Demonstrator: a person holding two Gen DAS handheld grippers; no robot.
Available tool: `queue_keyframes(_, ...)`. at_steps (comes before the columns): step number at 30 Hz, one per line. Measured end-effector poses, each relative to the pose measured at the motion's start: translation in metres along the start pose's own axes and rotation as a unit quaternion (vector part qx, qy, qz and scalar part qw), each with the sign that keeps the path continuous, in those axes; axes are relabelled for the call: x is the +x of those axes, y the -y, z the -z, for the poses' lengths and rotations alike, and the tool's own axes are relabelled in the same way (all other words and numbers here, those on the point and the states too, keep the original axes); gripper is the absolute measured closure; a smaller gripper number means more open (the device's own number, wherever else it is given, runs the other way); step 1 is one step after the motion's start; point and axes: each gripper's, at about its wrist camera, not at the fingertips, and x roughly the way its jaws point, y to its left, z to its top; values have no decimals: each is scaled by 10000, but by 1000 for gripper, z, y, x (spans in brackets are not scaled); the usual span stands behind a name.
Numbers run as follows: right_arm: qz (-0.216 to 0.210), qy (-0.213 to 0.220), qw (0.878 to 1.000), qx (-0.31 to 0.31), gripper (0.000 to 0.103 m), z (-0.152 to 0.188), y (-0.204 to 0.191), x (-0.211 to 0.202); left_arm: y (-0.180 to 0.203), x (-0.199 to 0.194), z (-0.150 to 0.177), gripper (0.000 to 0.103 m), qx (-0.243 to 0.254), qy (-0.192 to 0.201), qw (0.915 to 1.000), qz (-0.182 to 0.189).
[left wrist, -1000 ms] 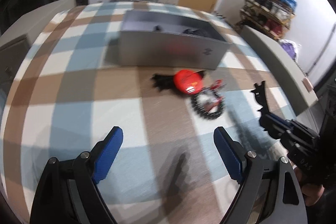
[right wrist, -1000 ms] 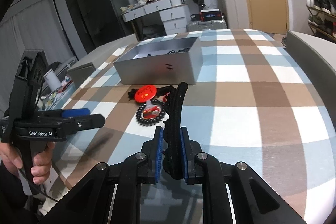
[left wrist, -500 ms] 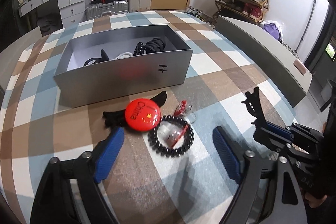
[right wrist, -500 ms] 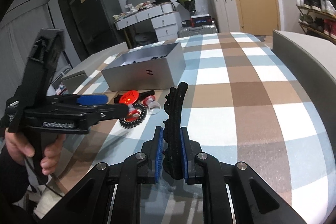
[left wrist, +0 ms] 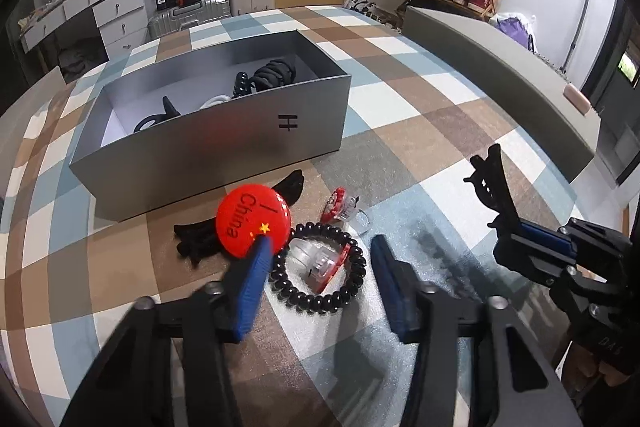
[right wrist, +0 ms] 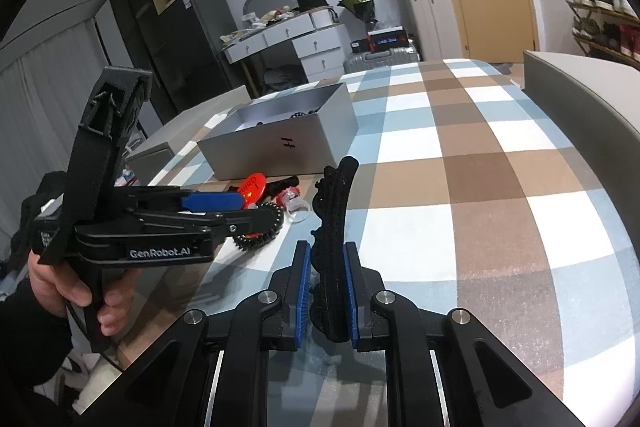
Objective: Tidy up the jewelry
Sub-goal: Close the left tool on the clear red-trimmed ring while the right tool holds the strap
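Left hand-held gripper (left wrist: 320,267) is closing around the bracelet (left wrist: 318,269) lying between its jaws, pads not yet pressing, while right hand-held gripper (right wrist: 327,283) is pinching a black clip (right wrist: 334,223) clear, box (left wrist: 224,131) waiting just beyond.

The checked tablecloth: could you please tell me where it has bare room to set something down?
Free: the wide stretch of checked tablecloth right of the grey box, and the patch left of the red badge. Crowded: in front of the box, around the badge, black bead bracelet and clear clips.
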Motion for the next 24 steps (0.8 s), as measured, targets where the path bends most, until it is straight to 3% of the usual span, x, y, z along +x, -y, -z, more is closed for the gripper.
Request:
queue_keyframes(9, 26, 4, 10000, 4, 88, 0, 1, -1, 1, 1, 0, 86, 65, -35, 10000, 5)
queue_keyframes(24, 13, -17, 10000, -3, 88, -2, -6, -1, -3, -23, -2, 86, -62, 333, 9993, 139)
